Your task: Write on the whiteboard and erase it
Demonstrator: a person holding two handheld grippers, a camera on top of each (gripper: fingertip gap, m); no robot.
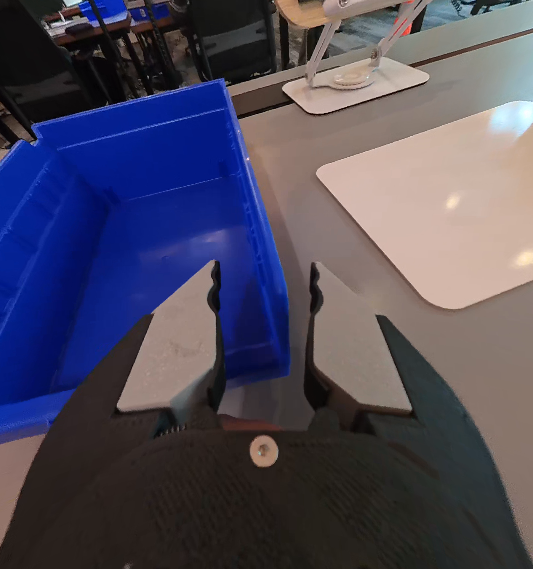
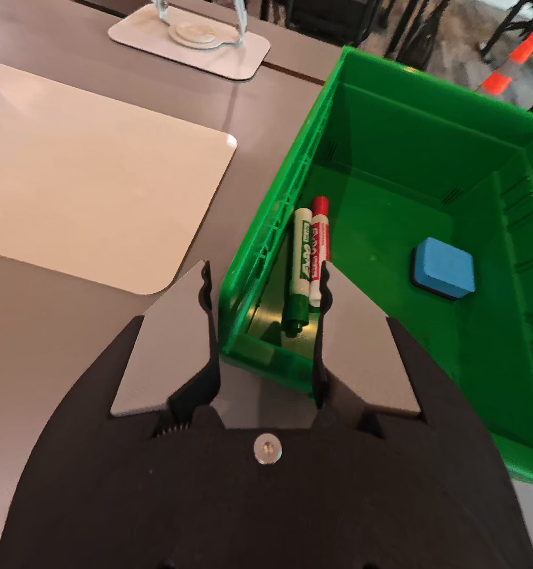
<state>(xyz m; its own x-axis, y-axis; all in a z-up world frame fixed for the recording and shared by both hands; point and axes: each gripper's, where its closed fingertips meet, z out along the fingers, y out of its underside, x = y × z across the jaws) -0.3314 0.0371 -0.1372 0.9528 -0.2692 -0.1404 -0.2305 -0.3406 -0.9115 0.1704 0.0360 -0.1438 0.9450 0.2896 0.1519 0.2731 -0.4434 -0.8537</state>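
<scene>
My right tongs [image 2: 264, 271] apart, empty, above green bin [image 2: 382, 101] corner. Markers [image 2: 302, 255] just ahead between tips, long axis along fingers. Left tongs [image 1: 264, 272] apart, farther. Whiteboard [image 2: 89, 172] front-left.

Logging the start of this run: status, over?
Left gripper and right gripper open, empty. Whiteboard blank; markers and eraser in green bin. Nothing in the way.
</scene>
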